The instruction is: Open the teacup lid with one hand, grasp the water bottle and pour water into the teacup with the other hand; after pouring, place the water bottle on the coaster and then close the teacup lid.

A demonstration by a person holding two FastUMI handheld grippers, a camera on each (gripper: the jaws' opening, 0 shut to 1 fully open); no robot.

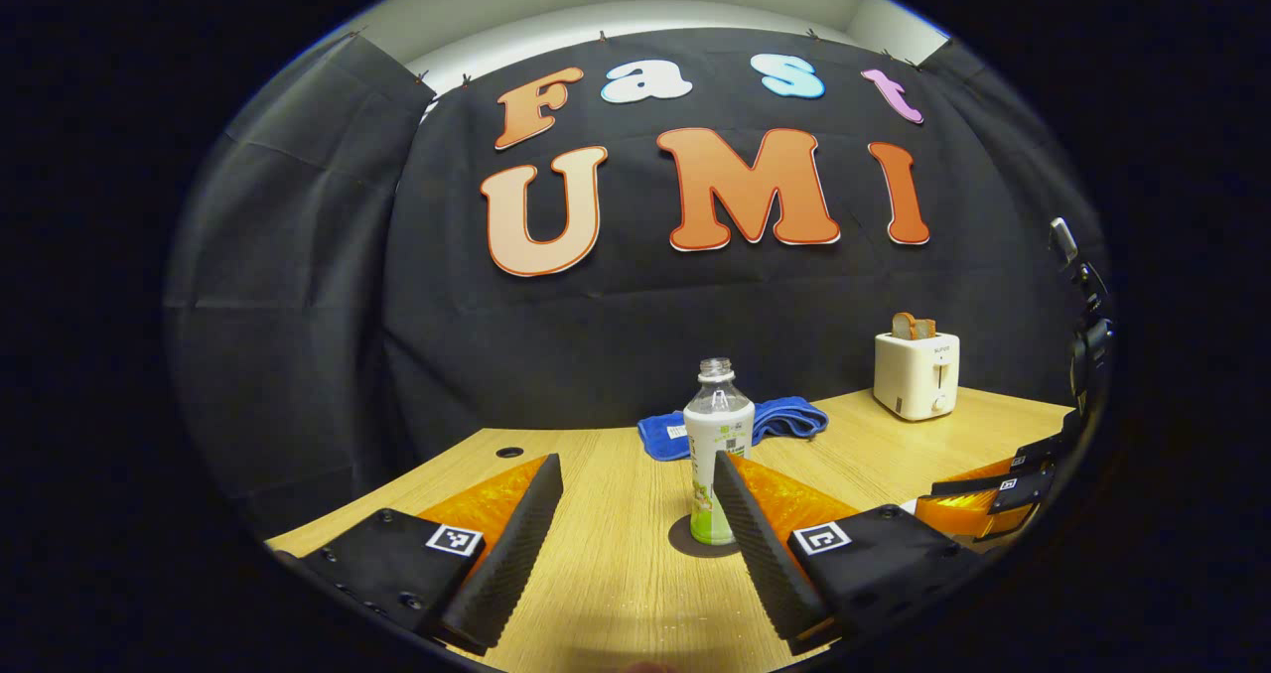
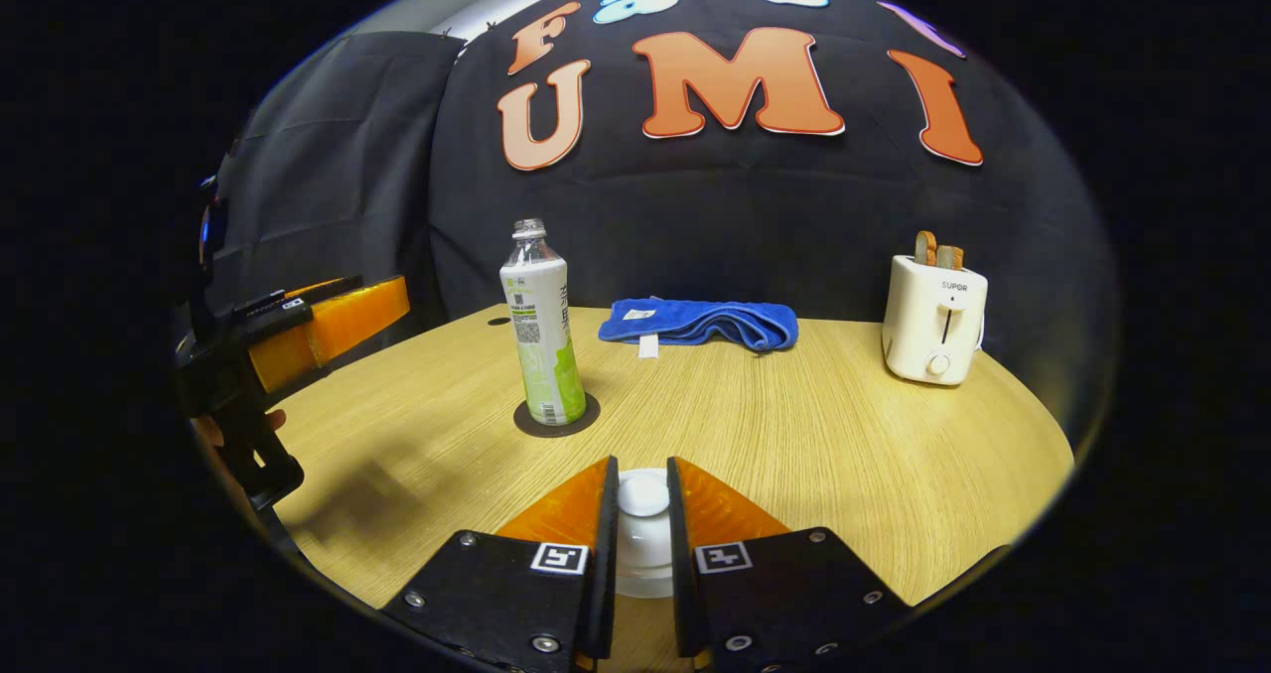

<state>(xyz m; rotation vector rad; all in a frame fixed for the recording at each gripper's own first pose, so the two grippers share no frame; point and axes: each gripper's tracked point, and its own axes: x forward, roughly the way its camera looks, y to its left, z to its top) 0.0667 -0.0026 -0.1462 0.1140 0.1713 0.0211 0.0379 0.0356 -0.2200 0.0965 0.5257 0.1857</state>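
An uncapped clear water bottle [image 1: 717, 435] with a white and green label stands upright on a dark round coaster [image 1: 685, 541]. My left gripper [image 1: 635, 465] is open and empty, just short of the bottle, whose base is partly hidden behind one finger. In the right gripper view the bottle [image 2: 541, 340] and coaster [image 2: 586, 417] stand ahead to the left. My right gripper [image 2: 642, 474] is shut on the knob of the white teacup lid [image 2: 643, 494]. The white teacup [image 2: 643, 566] shows below it between the fingers, mostly hidden. The left gripper [image 2: 328, 321] hovers at the left edge.
A folded blue towel [image 2: 700, 323] lies at the back of the wooden table [image 2: 794, 425]. A white toaster [image 2: 933, 331] with bread slices stands back right. The right gripper [image 1: 998, 494] appears at the right edge of the left gripper view. A small hole [image 1: 509, 452] marks the table's far left.
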